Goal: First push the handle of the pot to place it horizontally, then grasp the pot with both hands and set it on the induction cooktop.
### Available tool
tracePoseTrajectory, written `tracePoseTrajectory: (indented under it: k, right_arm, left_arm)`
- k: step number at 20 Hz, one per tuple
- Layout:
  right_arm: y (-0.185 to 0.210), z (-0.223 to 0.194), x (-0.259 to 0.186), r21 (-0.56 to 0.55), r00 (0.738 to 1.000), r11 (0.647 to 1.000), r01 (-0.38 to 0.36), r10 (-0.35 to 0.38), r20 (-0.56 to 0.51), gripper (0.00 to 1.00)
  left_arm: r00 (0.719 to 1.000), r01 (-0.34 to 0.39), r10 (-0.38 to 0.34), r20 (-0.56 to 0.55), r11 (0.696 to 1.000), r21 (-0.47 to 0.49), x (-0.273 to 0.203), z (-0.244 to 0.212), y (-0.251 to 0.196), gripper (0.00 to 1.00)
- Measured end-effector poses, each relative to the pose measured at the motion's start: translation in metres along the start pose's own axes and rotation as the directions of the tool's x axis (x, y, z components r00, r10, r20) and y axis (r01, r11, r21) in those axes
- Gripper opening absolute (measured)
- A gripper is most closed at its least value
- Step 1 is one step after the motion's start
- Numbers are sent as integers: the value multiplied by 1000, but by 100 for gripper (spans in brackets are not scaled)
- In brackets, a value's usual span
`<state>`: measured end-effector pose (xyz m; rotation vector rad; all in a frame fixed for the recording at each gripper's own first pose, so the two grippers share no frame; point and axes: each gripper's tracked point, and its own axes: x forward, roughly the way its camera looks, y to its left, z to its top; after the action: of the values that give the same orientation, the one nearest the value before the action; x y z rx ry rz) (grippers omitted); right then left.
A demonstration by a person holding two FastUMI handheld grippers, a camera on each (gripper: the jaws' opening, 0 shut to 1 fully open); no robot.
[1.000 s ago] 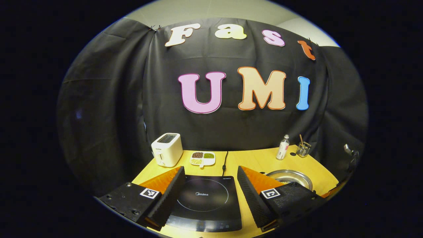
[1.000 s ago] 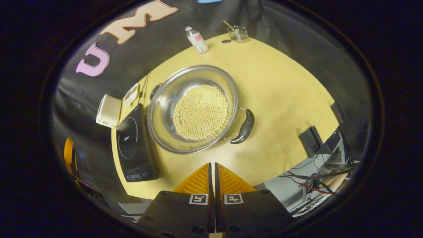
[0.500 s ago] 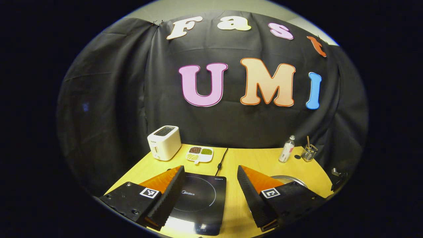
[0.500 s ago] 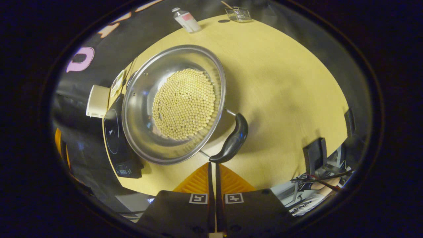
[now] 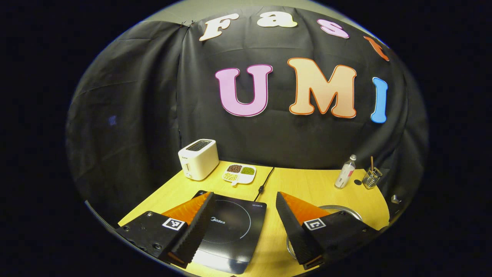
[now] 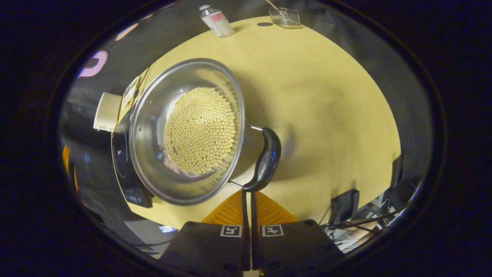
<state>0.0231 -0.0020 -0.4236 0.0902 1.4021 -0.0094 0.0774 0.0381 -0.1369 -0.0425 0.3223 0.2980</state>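
Pressing its tips against the lower end of the pot's black handle [image 6: 266, 161], the right gripper [image 6: 248, 194] has its two orange-faced fingers brought together with only a thin slit between them and nothing held; the handle curves up and away from the tips along the right side of the pot [image 6: 153, 127]; the steel pot sits on the yellow table [image 6: 326, 96] with a layer of pale beans [image 6: 201, 129] covering its bottom, and its left edge overlaps the induction cooktop [image 6: 121, 161] in the right gripper view, though whether it touches the cooktop I cannot tell.

In the left gripper view the left gripper [image 5: 242, 217] hangs above the near part of the table with its fingers spread wide and empty; the black induction cooktop [image 5: 234, 231] lies between and below them, and the rim of the pot [image 5: 342, 209] peeks out behind the right finger, to the right of the cooktop.

At the far edge stand a white toaster [image 5: 198, 159] on the left, a divided dish [image 5: 239, 174] of beans just beside it, and, well to the right, a small bottle [image 5: 345, 171] near a glass holder [image 5: 371, 177].
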Motion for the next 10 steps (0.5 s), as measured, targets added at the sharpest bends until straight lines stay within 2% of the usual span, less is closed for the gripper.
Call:
tracePoseTrajectory:
  k: [2,3,4,5,6,10]
  right_arm:
    - [-6,14,-1,-9,1000,1000,6,-6,7,5]
    - [-8,19,-2,-17,1000,1000,10,-10,12,5]
    - [-11,26,-1,-29,1000,999,15,-14,17,0]
    - [-12,32,0,-44,1000,999,20,-19,23,0]
    - [-14,40,0,-57,999,998,24,-22,30,5]
    - [-14,59,4,-76,999,997,13,-11,31,5]
  left_arm:
    - [1000,-13,13,-9,1000,2,2,-4,-4,96]
    - [1000,-18,18,-15,1000,3,2,-6,-6,93]
    - [999,-24,24,-21,1000,4,3,-9,-7,96]
    - [999,-29,29,-29,1000,5,4,-12,-9,97]
    - [999,-33,33,-37,999,7,4,-14,-10,96]
    - [996,-56,58,-61,998,22,3,-25,-15,96]
